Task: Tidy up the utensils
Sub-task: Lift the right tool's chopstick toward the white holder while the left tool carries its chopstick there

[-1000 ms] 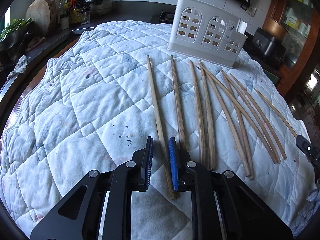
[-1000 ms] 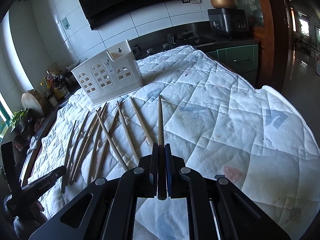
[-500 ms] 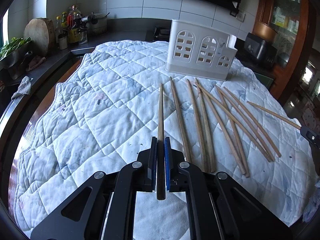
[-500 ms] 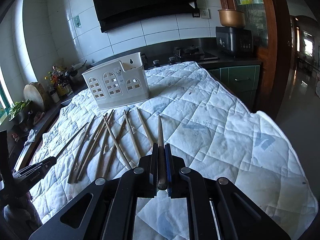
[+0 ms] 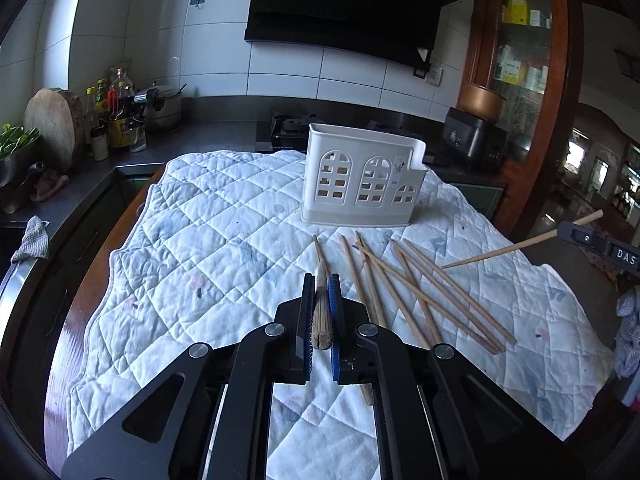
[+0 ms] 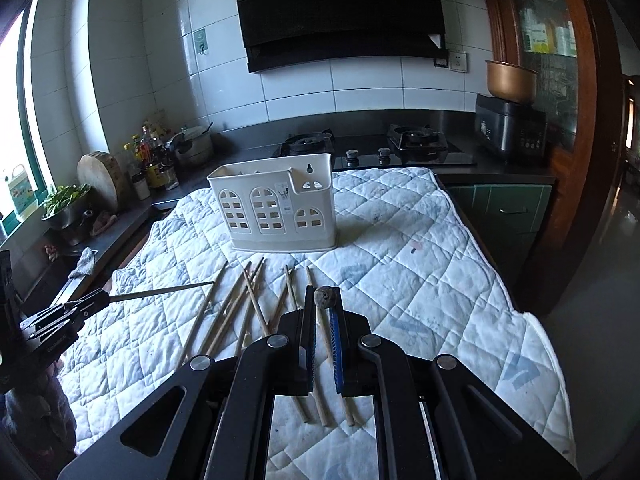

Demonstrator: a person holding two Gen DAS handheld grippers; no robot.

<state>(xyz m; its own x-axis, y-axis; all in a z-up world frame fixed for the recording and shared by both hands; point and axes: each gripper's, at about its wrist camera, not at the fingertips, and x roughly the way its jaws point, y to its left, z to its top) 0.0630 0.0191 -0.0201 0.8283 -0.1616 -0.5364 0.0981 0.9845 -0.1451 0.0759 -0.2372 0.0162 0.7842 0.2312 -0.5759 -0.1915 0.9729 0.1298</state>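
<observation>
My left gripper [image 5: 321, 280] is shut on one wooden chopstick [image 5: 322, 320], which is held off the cloth with its butt end facing the camera. My right gripper [image 6: 323, 291] is shut on another chopstick [image 6: 324, 296], also seen end-on. In the left wrist view the right gripper [image 5: 596, 240] shows at the right edge with its chopstick [image 5: 516, 246] slanting down. In the right wrist view the left gripper [image 6: 60, 316] is at the left with its chopstick [image 6: 160, 291]. Several loose chopsticks [image 5: 420, 292] lie fanned on the quilt. The white slotted utensil holder [image 5: 362, 182] stands upright behind them.
A white quilted cloth [image 5: 208, 240] covers the table, with its edges dropping off left and right. Bottles [image 5: 116, 112] and a round chopping board [image 5: 50, 124] crowd the left counter. A gas stove [image 6: 360, 148] and a dark cooker [image 6: 510, 128] sit behind.
The left gripper closed on a chopstick that lay between its open fingers. Both grippers have risen and tipped up, lifting their chopsticks off the quilt.
</observation>
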